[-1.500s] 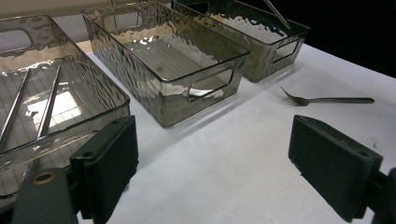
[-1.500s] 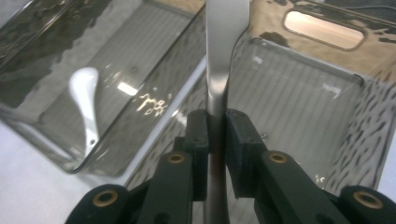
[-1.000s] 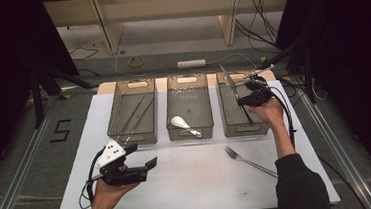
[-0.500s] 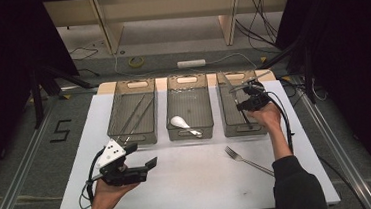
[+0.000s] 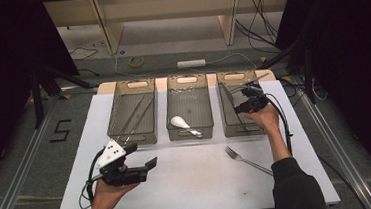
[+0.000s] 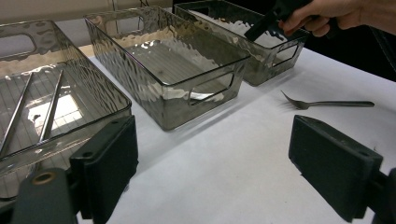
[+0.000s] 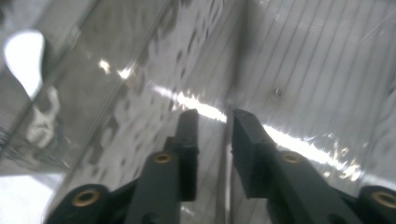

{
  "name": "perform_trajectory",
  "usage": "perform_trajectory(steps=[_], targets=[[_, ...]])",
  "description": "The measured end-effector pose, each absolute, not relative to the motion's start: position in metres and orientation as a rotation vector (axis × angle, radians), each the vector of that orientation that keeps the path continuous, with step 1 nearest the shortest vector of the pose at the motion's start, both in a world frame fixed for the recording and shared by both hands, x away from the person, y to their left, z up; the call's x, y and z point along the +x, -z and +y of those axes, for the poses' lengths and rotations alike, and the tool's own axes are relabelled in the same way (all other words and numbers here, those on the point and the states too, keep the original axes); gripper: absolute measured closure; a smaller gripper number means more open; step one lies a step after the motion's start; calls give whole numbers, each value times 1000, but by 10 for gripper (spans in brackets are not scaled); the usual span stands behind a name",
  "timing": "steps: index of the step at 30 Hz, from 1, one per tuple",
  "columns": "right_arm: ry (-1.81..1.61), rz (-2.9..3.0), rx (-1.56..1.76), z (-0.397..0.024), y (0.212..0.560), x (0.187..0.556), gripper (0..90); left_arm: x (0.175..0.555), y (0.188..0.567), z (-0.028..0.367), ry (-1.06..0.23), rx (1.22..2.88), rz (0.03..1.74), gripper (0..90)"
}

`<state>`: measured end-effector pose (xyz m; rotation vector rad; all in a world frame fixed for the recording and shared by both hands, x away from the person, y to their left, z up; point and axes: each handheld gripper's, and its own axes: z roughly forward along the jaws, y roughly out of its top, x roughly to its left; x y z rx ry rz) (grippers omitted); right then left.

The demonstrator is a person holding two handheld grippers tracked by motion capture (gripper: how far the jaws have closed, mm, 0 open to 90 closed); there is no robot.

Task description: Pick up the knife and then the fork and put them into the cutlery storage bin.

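The right hand-held gripper [image 5: 241, 105] hangs over the right bin [image 5: 242, 127], its jaws pointing down into it. They have just been opening and now stand a little apart with nothing between them. A knife [image 5: 230, 98] lies inside this bin against its left wall. The left hand-held gripper [image 5: 145, 164] hovers low over the desk [image 5: 190, 184], jaws wide apart and empty. A fork [image 5: 248, 159] lies on the desk just in front of the right bin. The middle bin [image 5: 187, 84] holds a white spoon [image 5: 182, 125], the left bin [image 5: 132, 88] two chopsticks [image 5: 136, 113].
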<state>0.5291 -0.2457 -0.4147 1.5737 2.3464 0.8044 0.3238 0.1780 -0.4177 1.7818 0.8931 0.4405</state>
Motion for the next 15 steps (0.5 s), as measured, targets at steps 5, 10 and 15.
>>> perform_trajectory(steps=[5, 10, 15], targets=[[-855, 2363, 1507, -247, 400, 523, 574, 324, 418, 178, -442, 1783, 891, 152], [-907, 2398, 1422, -248, 388, 508, 477, 324, 418, 177, -443, 1783, 892, 152], [-959, 2431, 1317, -245, 373, 489, 406, 324, 418, 177, -442, 1781, 898, 152]])
